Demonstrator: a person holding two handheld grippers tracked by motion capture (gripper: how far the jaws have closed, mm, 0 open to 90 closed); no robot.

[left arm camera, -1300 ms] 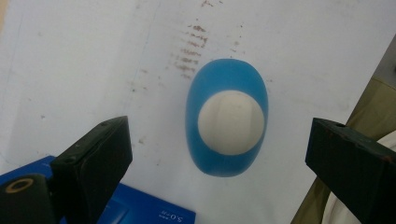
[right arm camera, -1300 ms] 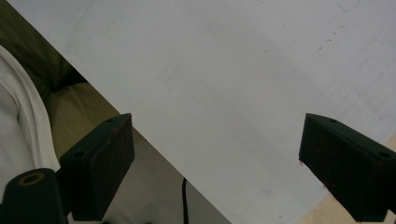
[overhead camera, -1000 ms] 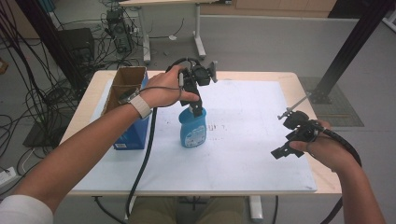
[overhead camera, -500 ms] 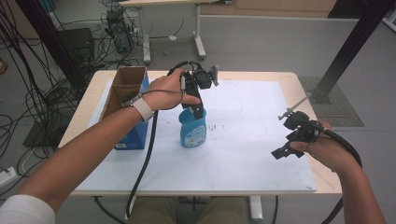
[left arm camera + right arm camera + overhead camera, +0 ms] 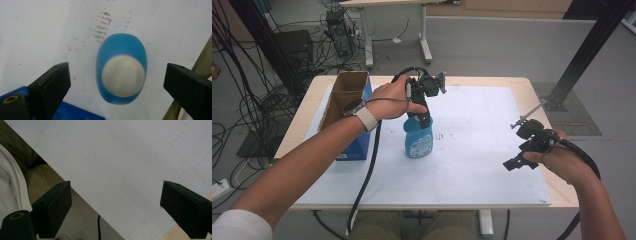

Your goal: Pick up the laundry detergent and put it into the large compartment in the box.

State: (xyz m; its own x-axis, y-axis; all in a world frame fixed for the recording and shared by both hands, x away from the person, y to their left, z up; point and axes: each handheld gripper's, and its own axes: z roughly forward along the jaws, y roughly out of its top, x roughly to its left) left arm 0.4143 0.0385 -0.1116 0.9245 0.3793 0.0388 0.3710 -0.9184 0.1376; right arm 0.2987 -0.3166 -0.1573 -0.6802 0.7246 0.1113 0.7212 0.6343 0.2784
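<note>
Both black jaws of the left gripper stand wide apart, one on each side of a see-through blue plastic bottle with a round white cap, and they do not touch it. That gripper looks straight down on the bottle, so the white cap sits in the middle with the blue shoulders around it. From the high view the left gripper hangs right over the top of the same bottle, which stands upright on a big white sheet that covers the pale wooden table. Some small brown marks dot the sheet just past the bottle. Just beside the bottle, on its left, stands an open brown cardboard box with blue sides. Over on the right side, the right gripper is held low near the front right corner of the sheet, well apart from the bottle. Its jaws are wide apart too, with nothing between them but the white sheet and its edge. A black cable trails from the left gripper down over the front of the table.
</note>
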